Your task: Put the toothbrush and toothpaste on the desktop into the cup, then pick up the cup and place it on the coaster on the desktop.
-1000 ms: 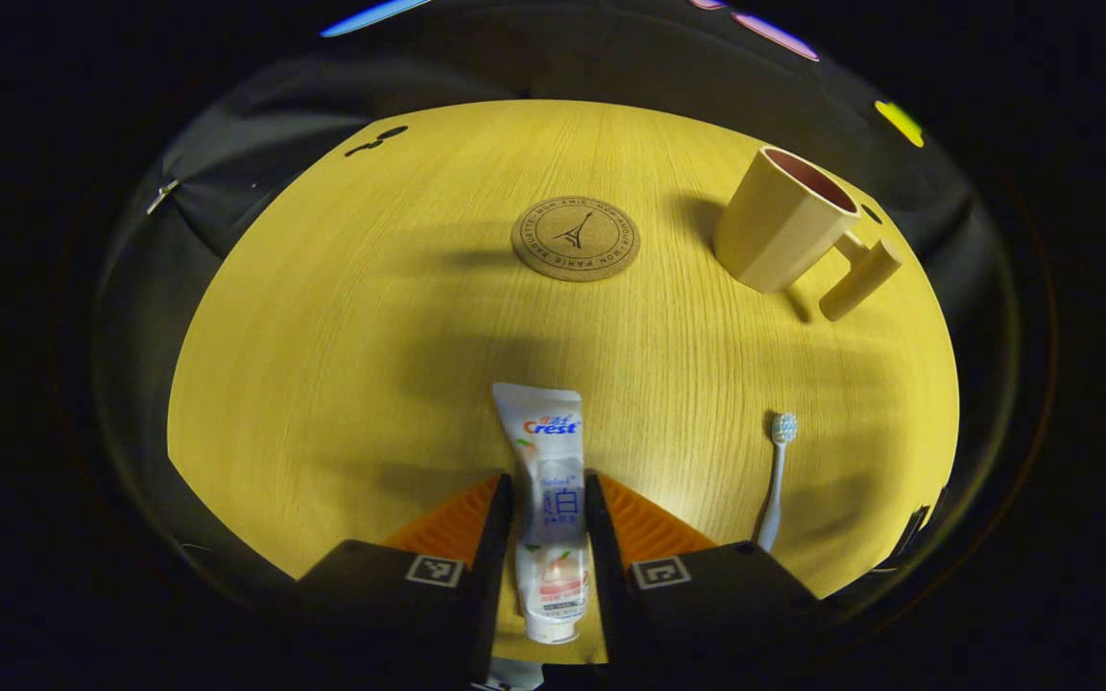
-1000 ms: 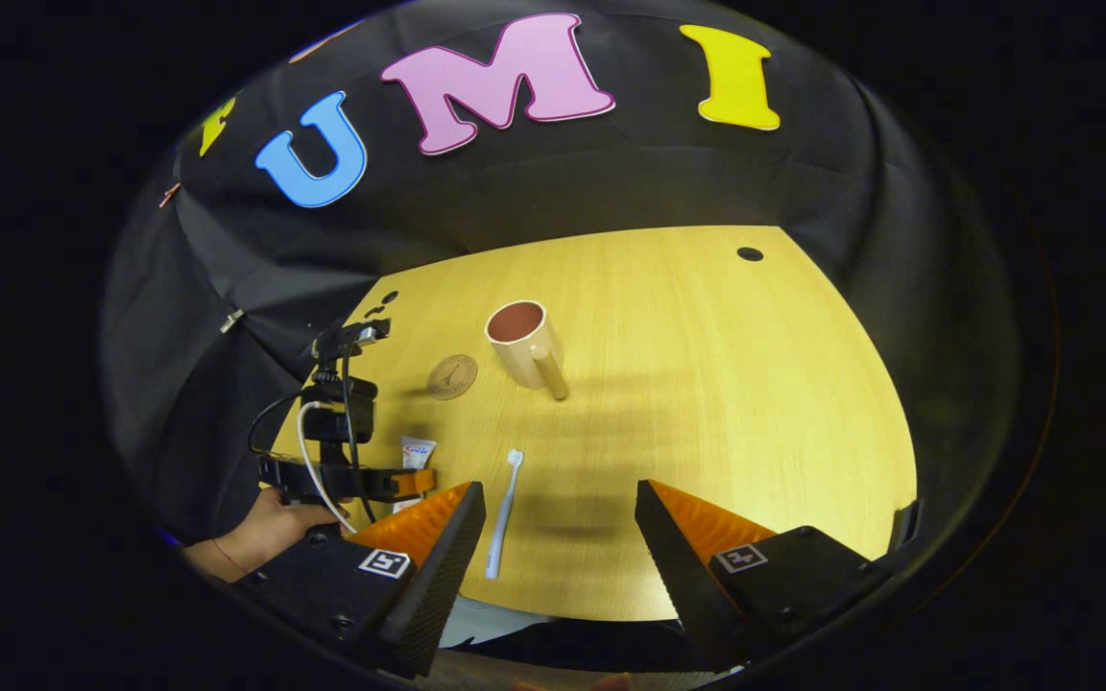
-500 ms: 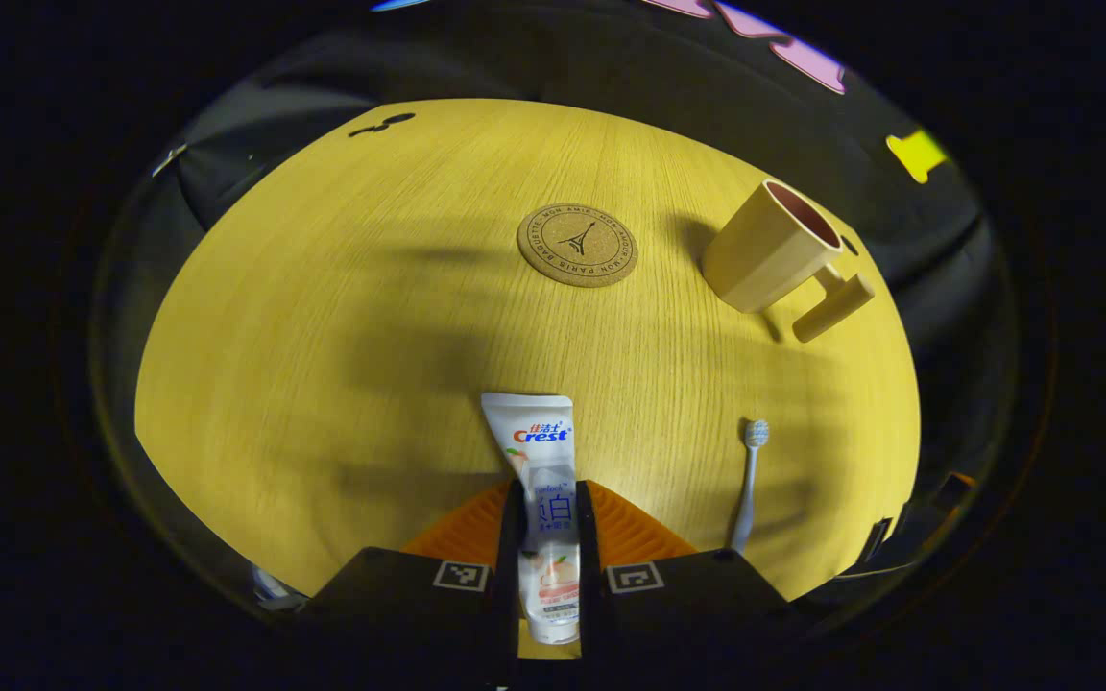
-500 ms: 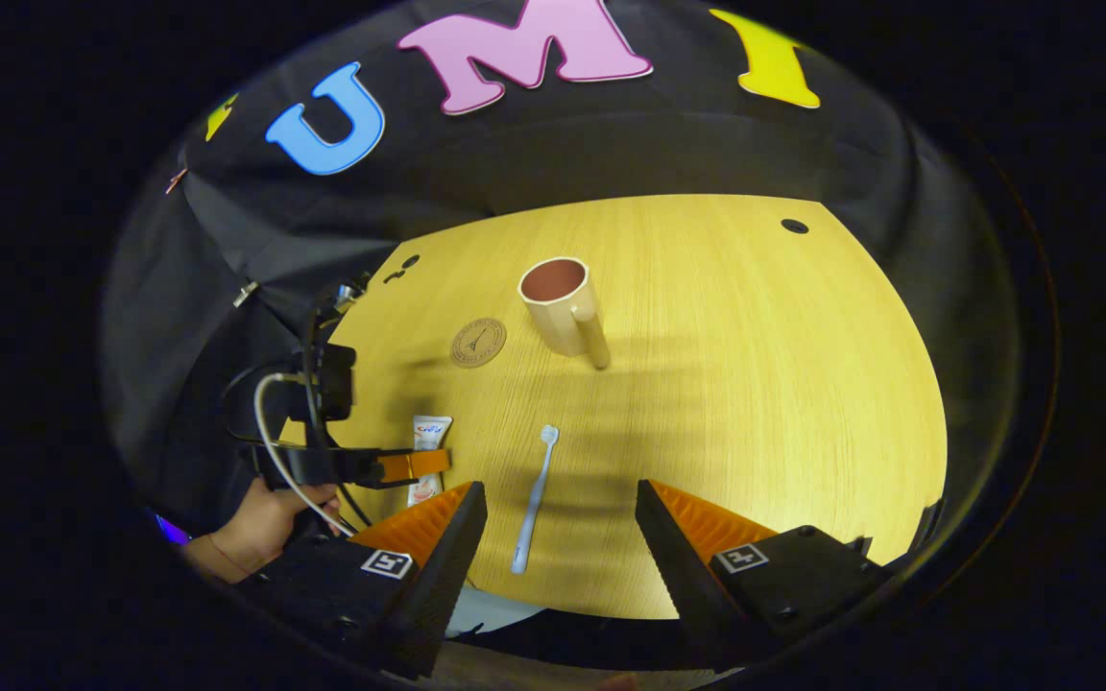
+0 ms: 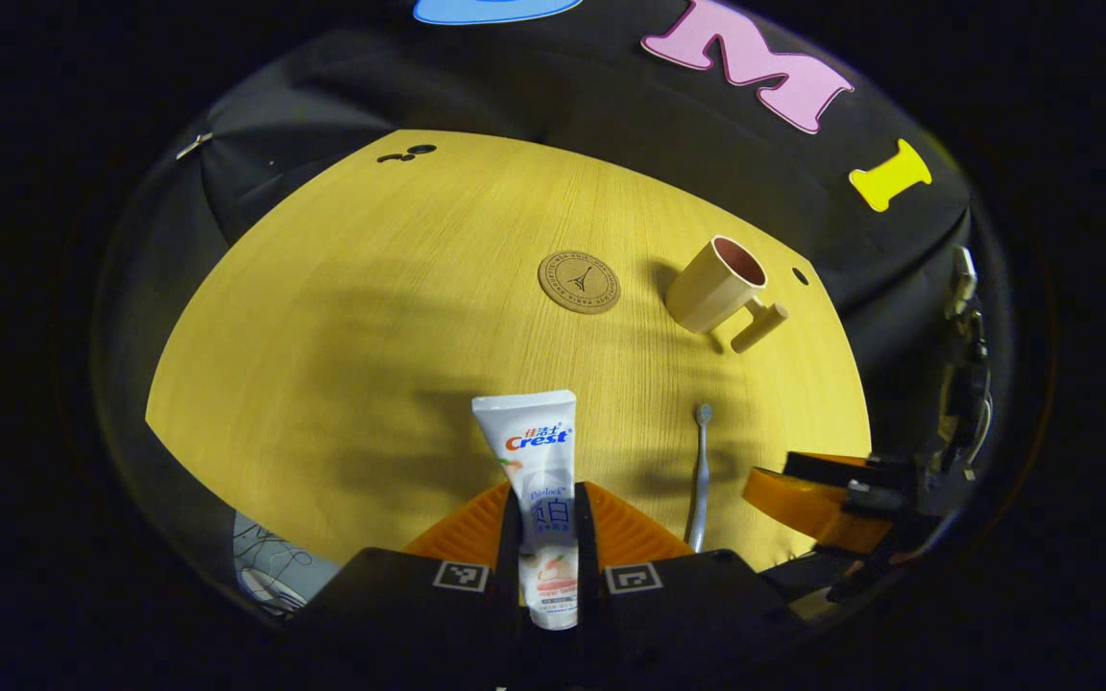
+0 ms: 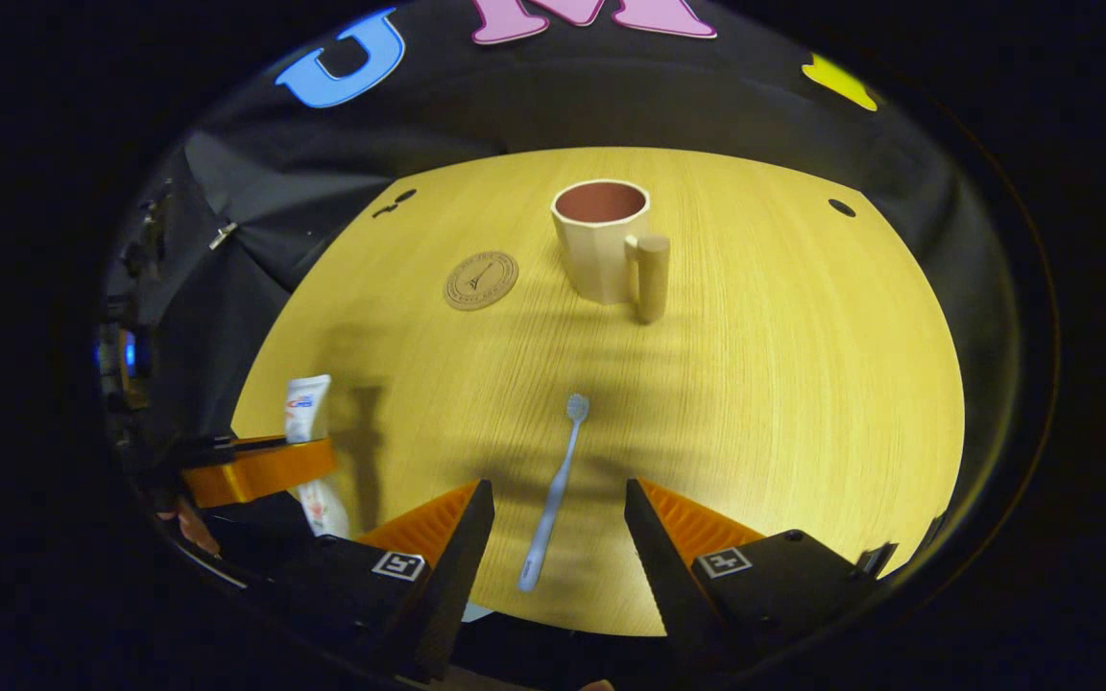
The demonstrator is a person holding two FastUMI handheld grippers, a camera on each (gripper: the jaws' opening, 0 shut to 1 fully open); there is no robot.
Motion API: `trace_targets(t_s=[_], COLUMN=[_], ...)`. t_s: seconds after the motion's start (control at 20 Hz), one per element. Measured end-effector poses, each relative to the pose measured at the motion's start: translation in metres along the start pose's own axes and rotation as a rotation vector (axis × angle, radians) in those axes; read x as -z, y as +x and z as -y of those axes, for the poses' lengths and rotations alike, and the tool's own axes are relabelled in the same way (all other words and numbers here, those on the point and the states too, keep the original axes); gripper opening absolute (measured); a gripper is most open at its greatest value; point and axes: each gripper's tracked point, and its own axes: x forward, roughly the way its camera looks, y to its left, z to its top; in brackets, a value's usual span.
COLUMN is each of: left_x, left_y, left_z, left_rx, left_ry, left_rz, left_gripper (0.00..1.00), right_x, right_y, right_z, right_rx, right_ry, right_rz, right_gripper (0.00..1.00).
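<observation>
Your wood-grain desktop [image 6: 755, 384] carries the faceted cup [image 6: 601, 240] upright near the far edge, round cork coaster [image 6: 481, 279] just beside it. Left gripper [image 5: 548, 537] is clamped on the toothpaste [image 5: 541, 461], probably lifted. Right gripper [image 6: 553, 537] is spread, straddling the slim toothbrush [image 6: 556, 485] near your edge.

Wooden tabletop [image 6: 783, 384]; dark round holes [image 6: 841, 207] near far corners.

Beige cup [image 6: 601, 245], maroon inside; white toothpaste [image 5: 540, 451]; brown coaster [image 6: 481, 279].
</observation>
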Motion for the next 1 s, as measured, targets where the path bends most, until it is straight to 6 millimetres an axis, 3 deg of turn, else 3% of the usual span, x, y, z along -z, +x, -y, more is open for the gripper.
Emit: trace_targets(t_s=[0.1,0.15,0.2,0.35,0.45,0.55,0.6,0.65,0.7,0.85,0.9,0.95,1.0], left_x=[0.010,0.014,0.017,0.024,0.027,0.029,0.030,0.031,0.032,0.036,0.037,0.038,0.039], left_y=[-0.009,-0.012,-0.015,-0.021,-0.025,-0.028,-0.030,-0.031,-0.033,-0.035,-0.036,-0.036,-0.036], left_z=[-0.006,-0.010,-0.013,-0.023,-0.028,-0.033,-0.036,-0.038,-0.039,-0.044,-0.043,-0.043,-0.042], left_rx=[0.005,0.007,0.009,0.009,0.010,0.009,0.006,0.005,0.006,0.002,0.001,0.001,0.001], left_ry=[-0.002,-0.003,-0.004,-0.008,-0.014,-0.011,-0.010,-0.012,-0.015,-0.026,-0.030,-0.033,-0.034], left_rz=[-0.007,-0.009,-0.010,-0.009,-0.008,-0.003,-0.002,0.000,0.001,0.004,0.003,0.002,0.003], left_gripper=[0.30,0.25,0.30,0.30,0.34,0.30,0.29,0.30,0.30,0.30,0.29,0.29,0.30], right_x=[0.006,0.010,0.014,0.023,0.025,0.029,0.033,0.028,0.029,0.027,0.026,0.029,0.030], right_y=[0.016,0.022,0.027,0.041,0.047,0.052,0.051,0.051,0.060,0.055,0.049,0.056,0.054], right_z=[-0.001,-0.002,-0.004,-0.002,-0.005,-0.004,-0.002,-0.003,0.001,0.005,0.004,0.005,0.005], right_rx=[0.025,0.034,0.041,0.076,0.088,0.110,0.129,0.133,0.150,0.168,0.153,0.149,0.149], right_ry=[-0.018,-0.022,-0.023,-0.022,-0.022,-0.031,-0.035,-0.035,-0.038,-0.072,-0.074,-0.086,-0.086], right_rz=[-0.025,-0.042,-0.056,-0.094,-0.107,-0.126,-0.143,-0.129,-0.136,-0.139,-0.145,-0.153,-0.167], right_gripper=[0.81,0.73,0.71,0.66,0.65,0.46,0.54,0.46,0.48,0.34,0.27,0.17,0.17])
